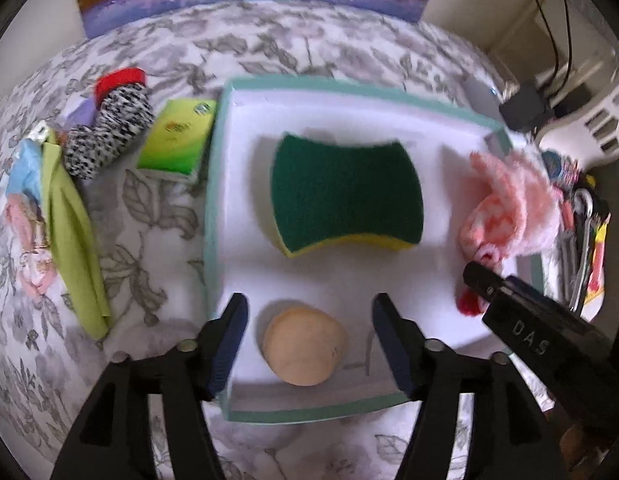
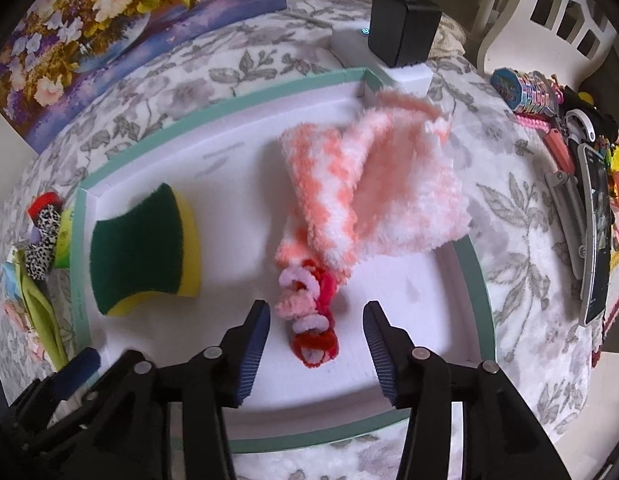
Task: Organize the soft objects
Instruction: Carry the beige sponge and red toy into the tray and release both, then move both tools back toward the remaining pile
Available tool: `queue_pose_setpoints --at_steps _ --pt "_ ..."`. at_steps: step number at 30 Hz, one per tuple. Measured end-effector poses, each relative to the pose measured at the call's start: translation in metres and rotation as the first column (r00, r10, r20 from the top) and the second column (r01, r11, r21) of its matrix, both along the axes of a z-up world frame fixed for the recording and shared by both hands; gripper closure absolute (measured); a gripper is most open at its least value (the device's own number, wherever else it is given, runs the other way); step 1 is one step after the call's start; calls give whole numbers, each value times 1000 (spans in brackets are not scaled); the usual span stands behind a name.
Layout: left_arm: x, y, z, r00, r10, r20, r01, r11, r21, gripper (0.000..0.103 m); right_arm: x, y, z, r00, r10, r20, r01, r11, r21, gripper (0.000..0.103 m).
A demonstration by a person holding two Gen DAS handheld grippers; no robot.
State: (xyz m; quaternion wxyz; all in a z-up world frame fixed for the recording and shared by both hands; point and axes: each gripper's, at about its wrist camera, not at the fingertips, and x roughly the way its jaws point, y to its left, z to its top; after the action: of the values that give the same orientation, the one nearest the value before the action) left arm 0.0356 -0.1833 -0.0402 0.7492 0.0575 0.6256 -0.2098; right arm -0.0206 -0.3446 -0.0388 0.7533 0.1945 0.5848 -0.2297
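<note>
Inside, the tray (image 1: pixel 217 208) holds sponge (image 1: pixel 347 196), puff (image 1: pixel 303 346), sock (image 2: pixel 369 192); both tools spread, empty.

- Your light is soft and diffuse, daylight-like; both views are bright overall, with no hard glare.
- The white tray floor (image 1: pixel 245 240) is near blown out, so you lose surface detail there.
- Shadows are faint: a soft one under the sponge (image 1: pixel 345 196) at its far edge, another beside the round puff (image 1: pixel 303 346).
- You get motion blur across the left wrist view; the pink fuzzy cloth (image 1: pixel 509 208) at right is smeared.
- The right wrist view is sharper, though the cloth edges are still soft.
- Heavy fisheye bends the tray rim, and your corners vignette to black.
</note>
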Motion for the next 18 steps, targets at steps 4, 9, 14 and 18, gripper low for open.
queue_pose_setpoints --at_steps 4,9,14,18 --pt "10 14 15 997 62 54 -61 998 -5 17 2 2 5 1000 13 15 -13 1000 1 35" --pt "22 31 15 987 133 87 -135 991 17 10 7 8 2 999 40 17 -40 999 2 26" --pt "26 44 9 980 181 80 -185 982 50 10 9 12 2 998 63 17 -62 998 -21 13" --pt "28 51 5 975 202 89 -210 974 81 10 9 12 5 997 72 23 -71 997 -37 2"
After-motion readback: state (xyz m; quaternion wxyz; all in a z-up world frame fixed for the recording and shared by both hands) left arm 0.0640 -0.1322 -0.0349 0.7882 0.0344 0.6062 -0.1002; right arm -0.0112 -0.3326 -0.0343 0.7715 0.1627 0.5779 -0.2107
